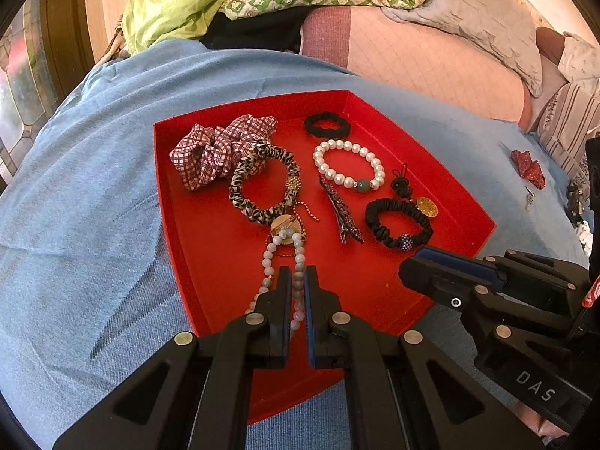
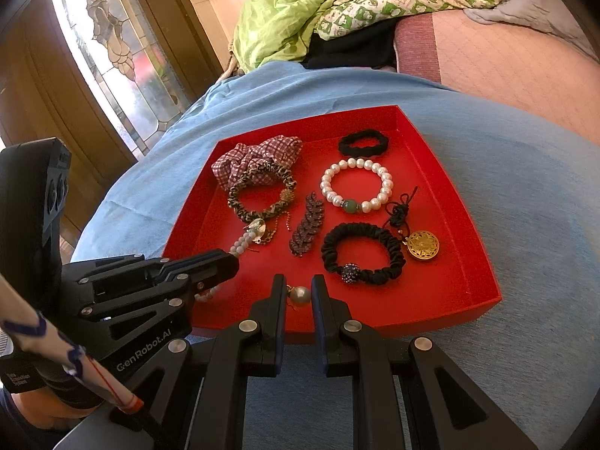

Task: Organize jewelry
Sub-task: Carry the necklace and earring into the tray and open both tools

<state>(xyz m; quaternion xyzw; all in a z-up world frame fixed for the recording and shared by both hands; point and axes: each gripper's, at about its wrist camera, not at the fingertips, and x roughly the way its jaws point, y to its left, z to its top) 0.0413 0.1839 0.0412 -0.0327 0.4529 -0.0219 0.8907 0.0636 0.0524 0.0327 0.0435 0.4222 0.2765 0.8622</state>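
Jewelry is lying spread across a shallow red tray (image 1: 176, 202) that is sitting on a blue cloth (image 1: 93, 195) over a bed. Along the tray's far side a checked scrunchie (image 1: 210, 150) is touching a leopard-print hair tie (image 1: 262, 183), and a small black scrunchie (image 1: 326, 124) is lying near the far corner. Just in front of that one a white pearl bracelet (image 1: 348, 165) with one green bead is resting flat. A dark rhinestone hair clip (image 1: 339, 210) is lying between the leopard-print tie and a black hair tie (image 1: 397, 225) carrying a sparkly bead. A gold filigree pendant (image 1: 426, 207) on a knotted black cord is sitting just beside that black tie.

The left tool (image 1: 298, 273) is pinching a strand of a pale grey bead necklace (image 1: 268, 255), its jaws pressed nearly together on the beads; the loop is trailing away to a round gold disc (partly hidden under the beads) near the leopard-print tie. The right tool (image 2: 297, 285) is gripping a single large pearl (image 2: 301, 294) on a small gold fitting, holding it at the tray's near edge. Both tools are pointing downward over the near part of the tray, the left one showing at the left of the right wrist view.

Off the tray, a red patterned bow (image 1: 528, 168) is lying on the blue cloth to the right. A green quilt (image 2: 300, 11) is bunched up at the far end of the bed.
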